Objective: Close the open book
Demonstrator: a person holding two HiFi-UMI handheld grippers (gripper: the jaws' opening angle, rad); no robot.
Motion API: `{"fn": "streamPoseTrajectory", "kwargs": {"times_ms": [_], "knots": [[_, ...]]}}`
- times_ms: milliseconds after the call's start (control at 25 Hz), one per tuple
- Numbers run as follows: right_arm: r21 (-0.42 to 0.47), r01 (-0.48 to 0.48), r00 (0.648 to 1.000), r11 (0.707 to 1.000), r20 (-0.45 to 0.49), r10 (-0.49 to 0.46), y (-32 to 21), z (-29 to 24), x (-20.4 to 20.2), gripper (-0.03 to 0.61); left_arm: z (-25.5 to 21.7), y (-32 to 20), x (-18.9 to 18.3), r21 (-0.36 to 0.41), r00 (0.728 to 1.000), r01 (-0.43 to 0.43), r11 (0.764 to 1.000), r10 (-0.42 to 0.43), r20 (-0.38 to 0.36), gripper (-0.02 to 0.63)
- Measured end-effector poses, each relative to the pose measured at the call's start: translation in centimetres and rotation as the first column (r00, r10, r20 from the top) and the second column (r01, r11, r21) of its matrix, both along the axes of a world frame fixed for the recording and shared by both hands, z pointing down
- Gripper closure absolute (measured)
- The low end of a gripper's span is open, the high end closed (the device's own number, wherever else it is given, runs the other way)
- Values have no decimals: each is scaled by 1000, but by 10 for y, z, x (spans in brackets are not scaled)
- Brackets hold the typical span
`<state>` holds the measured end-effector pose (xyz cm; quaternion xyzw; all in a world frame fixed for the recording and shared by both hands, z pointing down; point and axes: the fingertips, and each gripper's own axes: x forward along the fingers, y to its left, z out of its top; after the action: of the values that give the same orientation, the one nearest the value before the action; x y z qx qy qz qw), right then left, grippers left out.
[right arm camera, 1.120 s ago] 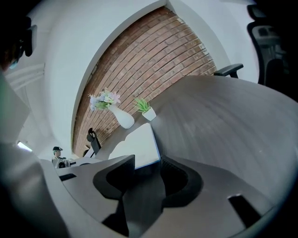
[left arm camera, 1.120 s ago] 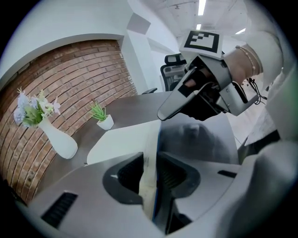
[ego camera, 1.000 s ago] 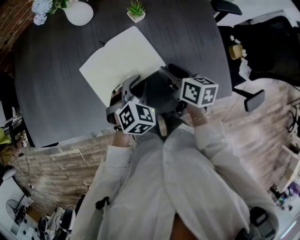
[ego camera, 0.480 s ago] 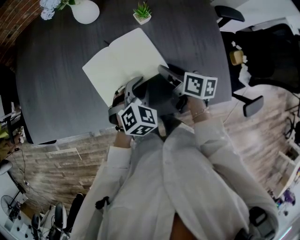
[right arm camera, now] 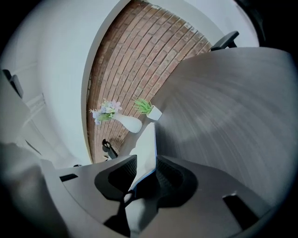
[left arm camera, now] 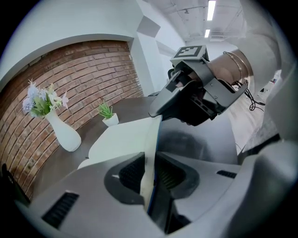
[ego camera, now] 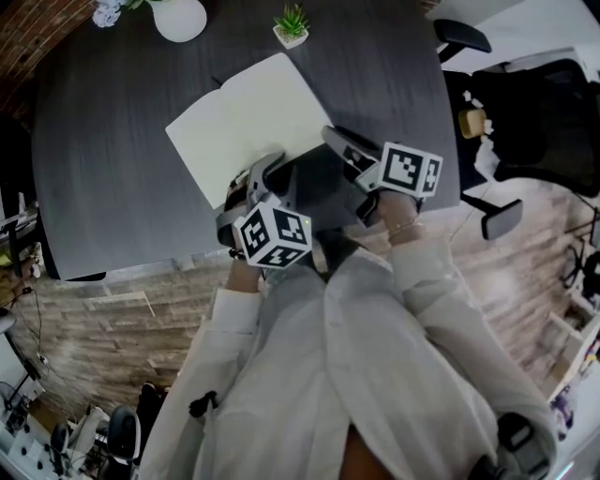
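An open book (ego camera: 242, 120) lies on the dark grey table (ego camera: 112, 169), its left page flat and white. Its right half (ego camera: 319, 183) is lifted, dark cover toward me. My left gripper (ego camera: 274, 169) (left arm camera: 150, 160) is shut on the raised half's near edge (left arm camera: 151, 139); its jaws have just been closing. My right gripper (ego camera: 333, 139) (right arm camera: 146, 169) straddles the same half's edge (right arm camera: 148, 144) farther along. Its jaws have just been closing too, but stand open, with a gap at the left pad. In the left gripper view the right gripper (left arm camera: 160, 110) hangs over the page top.
A white vase of flowers (ego camera: 180, 17) and a small potted plant (ego camera: 292, 26) stand at the table's far side. Black office chairs (ego camera: 525, 112) are to the right. The table's near edge (ego camera: 141, 264) runs just ahead of my hands, above a wood floor.
The right gripper's marker cube has rolled a little and shifted slightly right. The book's flat page and the left gripper sit where they were.
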<state>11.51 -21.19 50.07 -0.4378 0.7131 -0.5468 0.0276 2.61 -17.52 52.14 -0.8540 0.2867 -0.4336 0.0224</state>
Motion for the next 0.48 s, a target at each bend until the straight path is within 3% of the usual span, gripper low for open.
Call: {"fn": "streamPoseTrajectory", "kwargs": {"times_ms": [160,480], "knots": [[-6,-7,998,1000,58,8,0,-7,-2,483,4,0,-2,-9,1000,18,1000,-18,-8,543],[21,65,998,998,-24,-64,5,-14,-12,505,8,3,-5,-26,998,36,999,-37,-46,549]]}}
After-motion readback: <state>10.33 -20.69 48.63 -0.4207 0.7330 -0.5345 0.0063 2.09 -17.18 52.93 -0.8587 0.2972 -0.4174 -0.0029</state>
